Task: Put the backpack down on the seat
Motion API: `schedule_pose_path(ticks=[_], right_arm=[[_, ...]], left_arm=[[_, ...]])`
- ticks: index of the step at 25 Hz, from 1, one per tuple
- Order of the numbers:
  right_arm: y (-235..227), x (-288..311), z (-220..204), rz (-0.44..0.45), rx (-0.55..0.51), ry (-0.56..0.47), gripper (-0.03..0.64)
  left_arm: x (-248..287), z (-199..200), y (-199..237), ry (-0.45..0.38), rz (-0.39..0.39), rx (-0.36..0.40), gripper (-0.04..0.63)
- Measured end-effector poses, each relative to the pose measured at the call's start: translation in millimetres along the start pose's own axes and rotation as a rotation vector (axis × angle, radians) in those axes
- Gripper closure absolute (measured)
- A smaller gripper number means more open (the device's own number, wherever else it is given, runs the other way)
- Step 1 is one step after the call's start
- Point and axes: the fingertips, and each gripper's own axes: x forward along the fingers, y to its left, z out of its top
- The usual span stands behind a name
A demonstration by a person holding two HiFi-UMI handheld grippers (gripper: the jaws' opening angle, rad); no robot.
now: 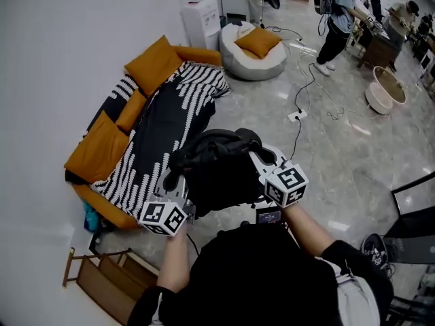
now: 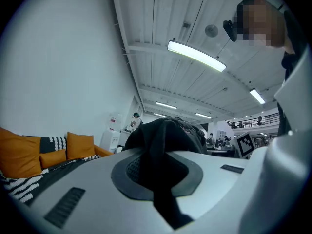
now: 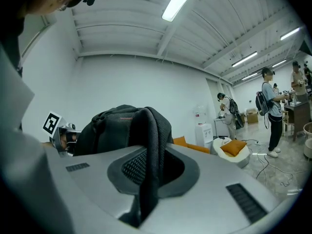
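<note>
**Currently: backpack carried by two straps, not yet on sofa**

Location. The backpack (image 1: 219, 172) hangs in front of the person between both grippers. It is above the floor (image 1: 340, 148), just beside the near end of the sofa (image 1: 102, 206) and not touching it.

Grip. The left gripper (image 2: 158, 177) has its jaws closed almost fully on a black strap (image 2: 165, 199) that runs between the pads. The right gripper (image 3: 151, 174) has its jaws closed likewise on a mesh-padded strap (image 3: 146, 189). Neither is empty.

Handling, as judged. The pack is soft fabric and will sag and swing rather than hold its shape. It looks rounded and fairly full, so moderate weight is likely. The mesh strap should resist slipping in the pads, though thin webbing could creep if the pack swings. The straps, or the top handle, look like the soundest holds. The body panels are too bulky for these jaws. Nothing about it appears fragile.

Seat. The striped throw (image 1: 170, 114) offers a soft landing, clear of the orange cushions (image 1: 98, 151).

Markings. A small reddish mark (image 3: 126, 122) shows on the pack but is too small to read. No brand is legible.
</note>
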Motion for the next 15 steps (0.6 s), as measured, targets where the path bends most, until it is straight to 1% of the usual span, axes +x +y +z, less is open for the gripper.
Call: schedule_pose_path(ticks=[3, 10, 13, 15], right_arm=[[-6, 5, 3, 0.020, 0.009, 0.005, 0.571], [-22, 18, -2, 0.055, 0.014, 0.010, 0.571], [-32, 24, -2, 0.059, 0.013, 0.014, 0.571], [-38, 32, -2, 0.057, 0.011, 0.016, 0.571]], left_arm=[[6, 1, 0, 0.002, 0.016, -0.006, 0.566], [19, -10, 6, 0.014, 0.039, -0.039, 0.566], [30, -14, 9, 0.011, 0.035, -0.072, 0.566], [38, -15, 14, 0.011, 0.029, -0.080, 0.566]])
